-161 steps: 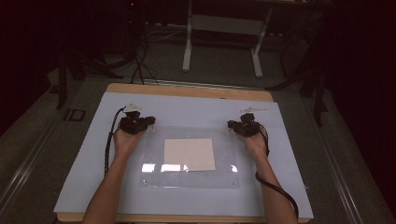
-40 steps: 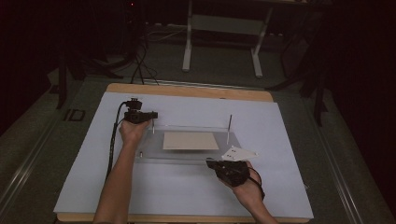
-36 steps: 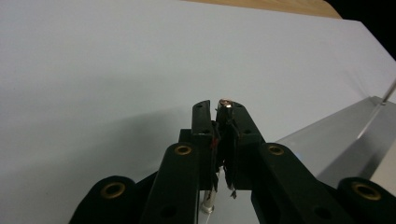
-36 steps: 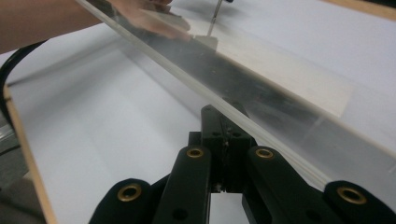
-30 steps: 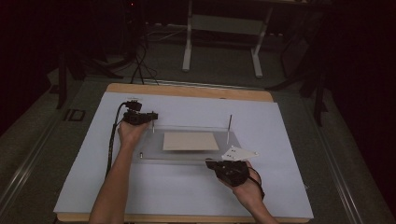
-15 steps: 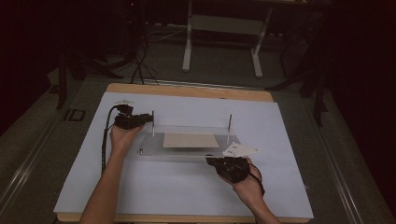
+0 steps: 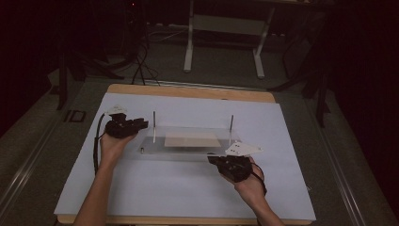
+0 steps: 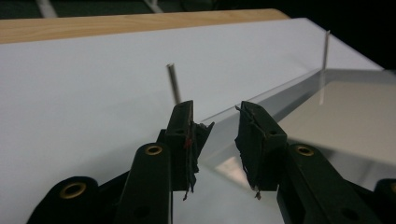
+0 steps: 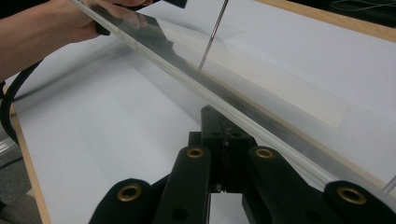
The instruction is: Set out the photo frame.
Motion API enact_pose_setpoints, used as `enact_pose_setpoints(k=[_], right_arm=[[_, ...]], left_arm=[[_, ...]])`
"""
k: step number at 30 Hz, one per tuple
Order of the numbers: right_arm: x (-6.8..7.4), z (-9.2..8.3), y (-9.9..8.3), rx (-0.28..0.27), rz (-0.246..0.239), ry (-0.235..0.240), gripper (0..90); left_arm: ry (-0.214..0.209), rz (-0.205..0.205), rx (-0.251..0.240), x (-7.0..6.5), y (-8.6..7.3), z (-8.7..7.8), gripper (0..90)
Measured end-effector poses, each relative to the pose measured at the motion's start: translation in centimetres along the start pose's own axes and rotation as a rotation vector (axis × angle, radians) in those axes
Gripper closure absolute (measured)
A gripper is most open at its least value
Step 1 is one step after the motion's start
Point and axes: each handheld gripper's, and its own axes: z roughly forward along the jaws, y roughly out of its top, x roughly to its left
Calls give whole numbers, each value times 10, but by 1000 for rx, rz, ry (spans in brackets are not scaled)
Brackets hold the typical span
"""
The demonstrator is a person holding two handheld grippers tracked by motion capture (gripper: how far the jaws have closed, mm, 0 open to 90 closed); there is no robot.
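**Clear plate on pins, grippers at opposite corners**

Clear plate (image 7: 188, 143) mid-table on the white sheet (image 7: 188, 188), raised on two thin pins (image 7: 154, 126), a tan card (image 7: 192, 139) seen through it. Left gripper (image 7: 140, 124) at the plate's far-left corner, jaws spread, straddling the edge without pressing it. Right gripper (image 7: 217, 161) at the near-right edge, jaws pressed together just under the plate's rim (image 9: 243, 119); cannot tell whether pinching it. Wooden table edge (image 7: 188, 92) bare beyond the sheet.
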Motion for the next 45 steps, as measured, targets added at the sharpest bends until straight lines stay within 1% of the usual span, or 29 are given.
enact_pose_setpoints(k=[1,2,3,7,11,14,17,19,24,27,28,32,34,39,41,43,45], right_arm=[[-1,0,1,-3,-2,-1,900],[-1,0,1,-3,-2,-1,900],[-1,0,2,-4,-1,-2,900],[-2,0,6,-11,0,-6,900],[-2,-1,8,-16,-3,-13,900],[-3,-1,9,-18,-3,-14,900],[-3,-1,10,-20,-2,-17,900],[-4,-1,12,-21,-6,-20,900],[-5,-1,16,-23,-7,-24,900],[-5,-1,17,-22,-8,-25,900],[-6,-1,19,-20,-11,-27,900],[-7,-1,21,-21,-11,-29,900],[-8,0,22,-26,-8,-30,900],[-9,0,26,-35,-1,-32,900],[-10,0,27,-40,0,-33,900],[-11,0,29,-43,1,-35,900],[-12,0,31,-47,3,-39,900]], left_arm=[[4,-3,-20,-1,-3,-6,661],[4,-3,-20,-1,-3,-6,654],[14,-2,-30,-3,-5,-10,648],[27,6,-48,-6,-9,-17,633],[16,-9,-65,-5,-15,-24,638],[18,-2,-59,-6,-18,-27,647],[28,26,-36,-8,-22,-29,648],[33,36,-29,-9,-23,-31,648],[33,49,-30,-12,-24,-35,646],[32,52,-30,-12,-24,-35,644],[29,60,-31,-13,-25,-34,642],[26,69,-25,-14,-26,-34,633],[29,85,-18,-15,-27,-34,630],[34,129,-23,-22,-25,-35,618],[38,145,-14,-24,-25,-34,604],[53,170,-3,-27,-25,-33,584],[52,187,0,-29,-25,-31,564]])
